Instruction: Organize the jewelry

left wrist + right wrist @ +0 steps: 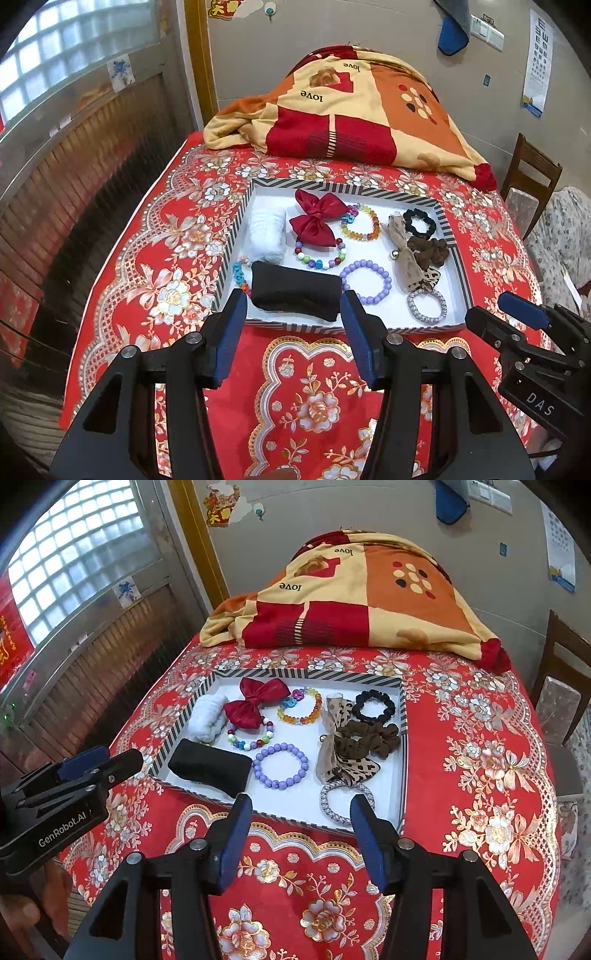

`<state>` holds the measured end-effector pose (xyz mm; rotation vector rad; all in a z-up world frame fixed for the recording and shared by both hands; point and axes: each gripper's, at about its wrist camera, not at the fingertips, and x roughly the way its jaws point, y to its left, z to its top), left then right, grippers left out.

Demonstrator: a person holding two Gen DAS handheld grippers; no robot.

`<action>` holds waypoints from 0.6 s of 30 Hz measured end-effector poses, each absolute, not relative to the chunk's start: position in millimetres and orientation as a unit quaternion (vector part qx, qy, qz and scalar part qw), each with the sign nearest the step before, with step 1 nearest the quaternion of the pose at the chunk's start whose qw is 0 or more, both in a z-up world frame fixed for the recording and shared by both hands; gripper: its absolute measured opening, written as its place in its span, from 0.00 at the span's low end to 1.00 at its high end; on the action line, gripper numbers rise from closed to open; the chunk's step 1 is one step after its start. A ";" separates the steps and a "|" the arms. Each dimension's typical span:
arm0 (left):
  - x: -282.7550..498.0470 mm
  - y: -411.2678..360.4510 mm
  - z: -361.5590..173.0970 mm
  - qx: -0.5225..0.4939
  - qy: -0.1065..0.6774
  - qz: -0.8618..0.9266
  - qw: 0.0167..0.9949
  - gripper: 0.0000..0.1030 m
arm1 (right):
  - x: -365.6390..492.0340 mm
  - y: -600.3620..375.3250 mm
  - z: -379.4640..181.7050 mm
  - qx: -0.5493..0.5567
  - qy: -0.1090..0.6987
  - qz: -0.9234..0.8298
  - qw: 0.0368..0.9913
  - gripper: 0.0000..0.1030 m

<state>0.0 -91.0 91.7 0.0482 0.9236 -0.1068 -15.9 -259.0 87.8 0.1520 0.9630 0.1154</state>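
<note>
One striped tray (236,236) on the tabletop (317,387) is stocked with four bead bracelets, three scrunchies, two bows, two pouches. Left gripper (293,306) and right gripper (301,808) are held open, empty.

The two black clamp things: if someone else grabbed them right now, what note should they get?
Left gripper: open, empty, hovering before the black pouch.
Right gripper: open, empty, near the silver ring.
All pieces lie loose in the striped tray: purple bracelet, red bow, scrunchies.
Done: nothing visibly sorted. Left: probably everything.
</note>
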 end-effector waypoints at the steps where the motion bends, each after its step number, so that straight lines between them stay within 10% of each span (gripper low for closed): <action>1: 0.3 -91.8 91.5 0.024 0.445 -0.052 0.894 0.51 | -15.7 -259.9 87.5 0.073 0.463 0.054 0.882 0.51; 18: 3.2 -99.6 90.0 0.026 0.447 -0.055 0.892 0.51 | -16.1 -268.0 86.3 0.070 0.467 0.052 0.880 0.52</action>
